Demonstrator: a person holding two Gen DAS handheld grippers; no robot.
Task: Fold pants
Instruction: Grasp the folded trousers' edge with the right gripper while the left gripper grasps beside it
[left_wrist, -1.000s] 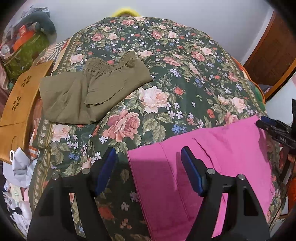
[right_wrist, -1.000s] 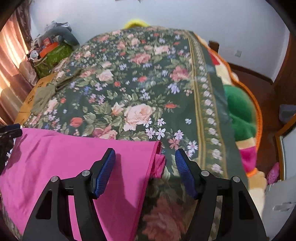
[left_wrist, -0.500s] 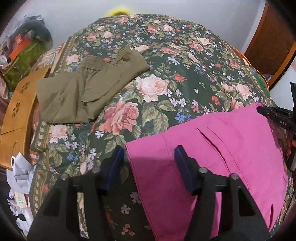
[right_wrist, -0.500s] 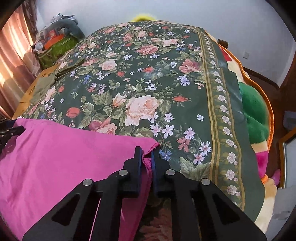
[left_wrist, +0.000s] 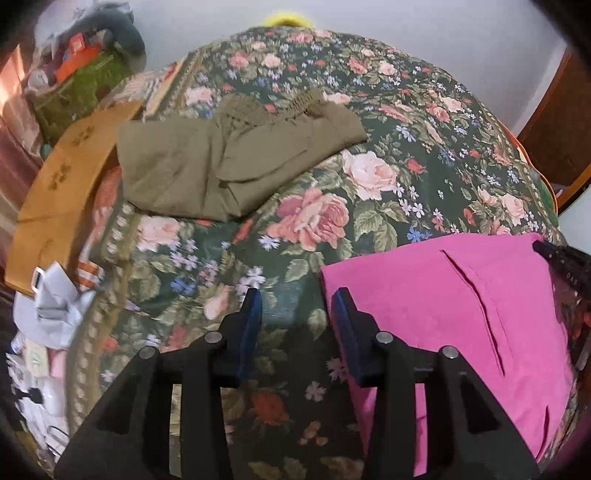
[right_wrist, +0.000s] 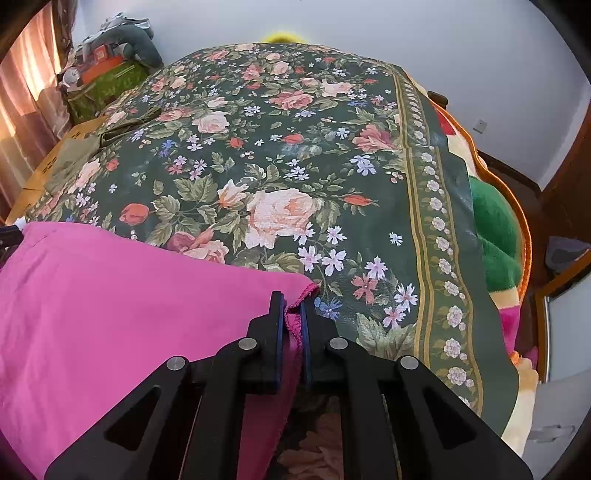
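Pink pants (left_wrist: 461, 314) lie flat at the near edge of the floral bedspread (left_wrist: 369, 166). My left gripper (left_wrist: 295, 310) is open, its jaws apart just left of the pants' left edge, with only bedspread between them. My right gripper (right_wrist: 291, 314) is shut on the right corner of the pink pants (right_wrist: 110, 295), with the frilled hem pinched between its jaws. The tip of the right gripper shows at the right edge of the left wrist view (left_wrist: 561, 258).
Folded olive pants (left_wrist: 229, 158) lie at the far left of the bed. A wooden board (left_wrist: 62, 192) and crumpled paper (left_wrist: 55, 302) sit off the bed's left side. A green and orange blanket (right_wrist: 495, 229) hangs off the right side. Bags (right_wrist: 107, 74) stand far left.
My right gripper closed on the pants' right corner. My left gripper narrowed its opening and shifted left, off the pink cloth's edge.
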